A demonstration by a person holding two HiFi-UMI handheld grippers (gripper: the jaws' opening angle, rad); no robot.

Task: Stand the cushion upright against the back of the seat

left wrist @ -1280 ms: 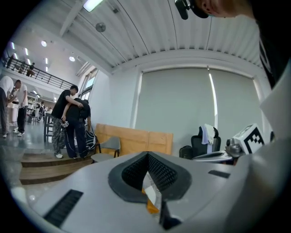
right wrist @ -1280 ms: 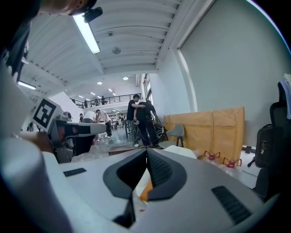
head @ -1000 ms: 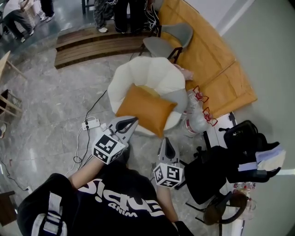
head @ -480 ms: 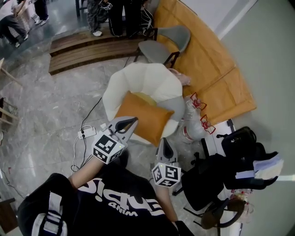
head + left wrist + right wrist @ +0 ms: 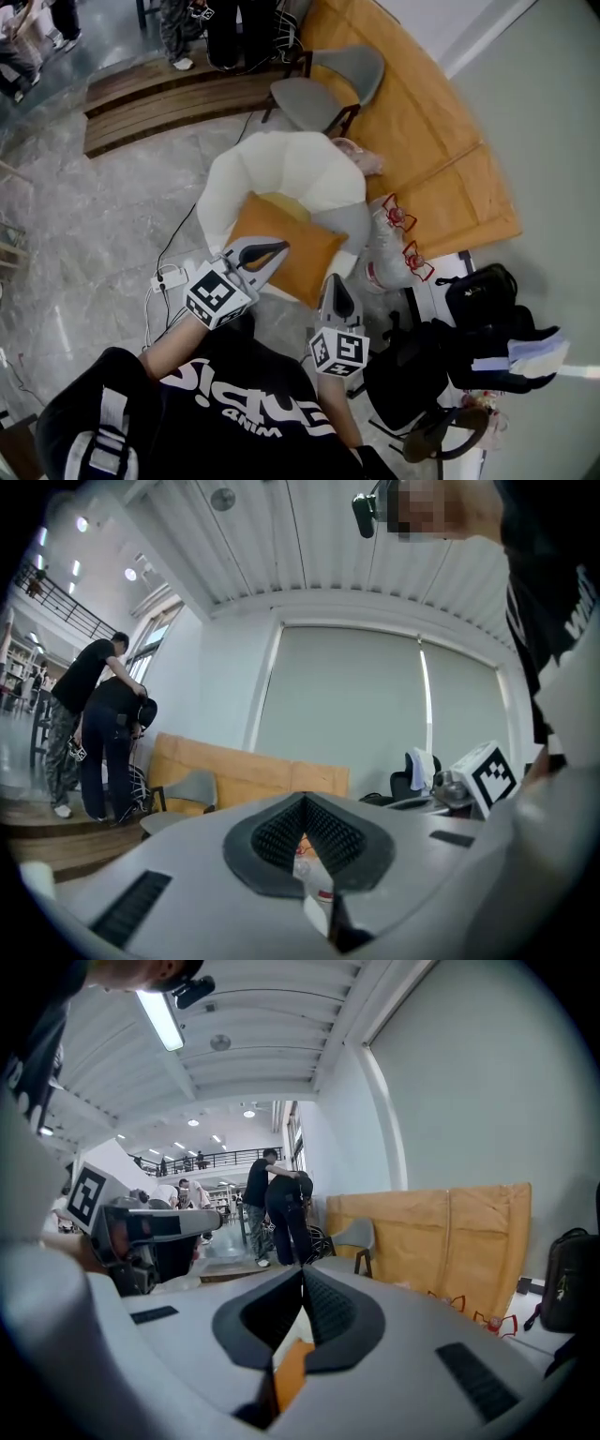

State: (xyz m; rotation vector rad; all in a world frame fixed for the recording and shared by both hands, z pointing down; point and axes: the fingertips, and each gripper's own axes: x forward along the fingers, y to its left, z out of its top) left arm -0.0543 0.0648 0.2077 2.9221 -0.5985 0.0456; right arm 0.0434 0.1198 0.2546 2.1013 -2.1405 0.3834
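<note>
In the head view, the orange cushion (image 5: 286, 246) was seen lying flat on the seat of the cream armchair (image 5: 291, 167), not yet stood against its back. The left gripper (image 5: 283, 248) was at its near edge and the right gripper (image 5: 335, 279) just beside its near corner. It was judged soft, light and floppy, best pinched at two spots along one edge. In the left gripper view, the fingers (image 5: 277, 836) were shown pressed together with nothing held. In the right gripper view, the fingers (image 5: 330, 1312) were likewise closed and empty, a strip of the cushion being glimpsed below them.
</note>
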